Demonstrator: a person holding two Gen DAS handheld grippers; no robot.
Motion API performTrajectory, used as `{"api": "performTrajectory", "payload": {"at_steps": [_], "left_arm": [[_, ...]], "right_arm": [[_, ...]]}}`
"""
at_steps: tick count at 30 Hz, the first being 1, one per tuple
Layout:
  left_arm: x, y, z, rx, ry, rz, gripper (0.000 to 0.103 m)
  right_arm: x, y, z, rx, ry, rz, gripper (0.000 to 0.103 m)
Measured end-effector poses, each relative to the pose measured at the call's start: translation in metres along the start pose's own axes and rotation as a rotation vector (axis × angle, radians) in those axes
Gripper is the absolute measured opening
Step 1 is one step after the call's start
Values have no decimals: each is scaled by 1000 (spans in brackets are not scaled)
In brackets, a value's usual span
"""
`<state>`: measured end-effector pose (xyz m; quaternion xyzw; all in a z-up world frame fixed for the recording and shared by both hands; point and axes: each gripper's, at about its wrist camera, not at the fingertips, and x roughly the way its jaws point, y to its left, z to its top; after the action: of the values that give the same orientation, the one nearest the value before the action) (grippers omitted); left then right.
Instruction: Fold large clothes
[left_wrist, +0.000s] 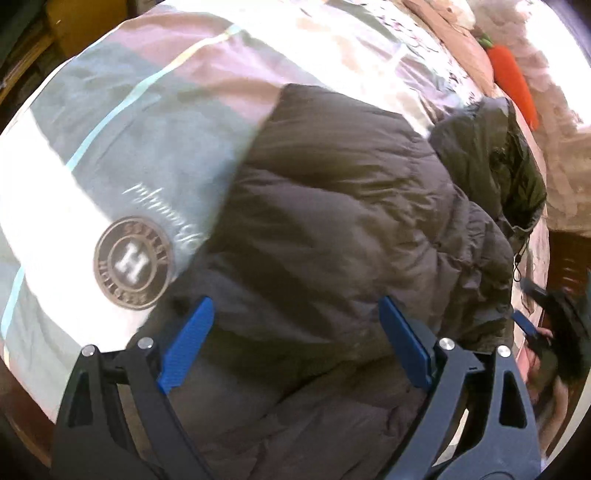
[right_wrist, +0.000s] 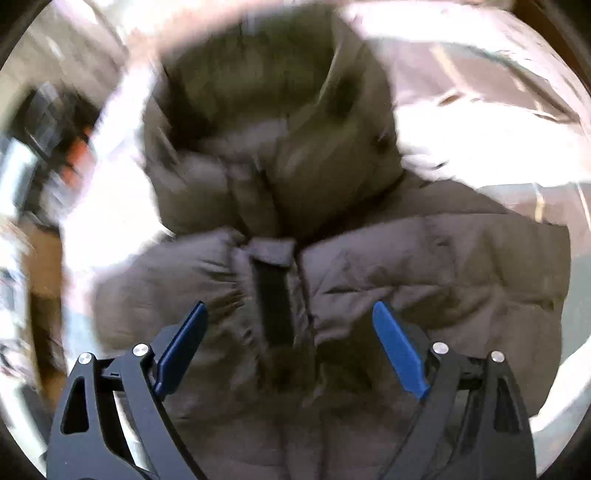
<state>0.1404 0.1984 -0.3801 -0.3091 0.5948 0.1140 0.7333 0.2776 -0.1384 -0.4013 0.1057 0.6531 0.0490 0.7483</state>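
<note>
Left wrist view: left gripper (left_wrist: 297, 343) with blue fingers (left_wrist: 186, 345) spread wide and holding nothing, positioned above a dark puffer jacket (left_wrist: 332, 229) that lies on a bed cover (left_wrist: 122, 122) bearing a round "H" emblem (left_wrist: 132, 263); the jacket's hood (left_wrist: 491, 162) lies toward an orange carrot plush (left_wrist: 511, 79), and the right gripper (left_wrist: 532, 325) shows at the jacket's far edge, its opening unclear here. Right wrist view, blurred: right gripper (right_wrist: 291, 343) spread wide and empty, above the puffer jacket (right_wrist: 424, 266) near its collar tab (right_wrist: 271, 251), hood (right_wrist: 258, 129) beyond.

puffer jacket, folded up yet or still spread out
Partly folded. The puffer jacket lies bulky on the bedspread, sleeve cuffs drawn across its front, hood still extended. Both tongs are open, holding nothing.
</note>
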Motion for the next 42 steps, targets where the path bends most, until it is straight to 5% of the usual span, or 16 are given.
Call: {"api": "performTrajectory", "payload": {"at_steps": [1,2,5,9,12,16,18,20,22,24,25,26,32,36,40,42], "left_arm": [[1,-4,-1,10,3,4,92],[5,-8,-1,18,11,7,92],[12,-14,-3,39,29,5,92],[29,-10,-2,38,58,23,93],[39,-7,0,24,74,40,93],[47,-13,4,16,78,23,95],[48,-21,5,51,70,51,95],[42,-25,6,58,64,48,95],[24,-26,7,59,8,38,95],[3,-27,10,90,-80,69,95],[-2,-28,13,103,-104,88,95],[-2,-29,18,116,-114,106,95],[49,-37,37,140,-34,163,95],[90,-30,45,108,5,210,101],[95,-32,50,121,32,233,101],[77,-33,47,137,2,218,101]], "right_arm": [[14,5,2,-1,43,-4,84],[24,10,0,-9,72,-6,60],[4,35,-17,-110,22,-41,22],[-48,41,-29,-75,5,275,15],[-97,42,-28,-57,-96,374,12],[-148,10,-17,13,-292,293,6],[-157,-17,-21,59,-373,116,7],[-144,-35,-16,104,-316,14,13],[-132,-52,-19,166,-236,45,22],[-132,-42,-28,110,-228,74,50],[-131,-28,-33,51,-231,83,73],[-125,-17,-34,12,-228,99,79],[-46,78,-31,-251,-61,84,79],[33,64,-24,-220,-2,-119,77],[46,63,-25,-230,0,-139,79],[18,58,-30,-194,-29,-47,79]]}}
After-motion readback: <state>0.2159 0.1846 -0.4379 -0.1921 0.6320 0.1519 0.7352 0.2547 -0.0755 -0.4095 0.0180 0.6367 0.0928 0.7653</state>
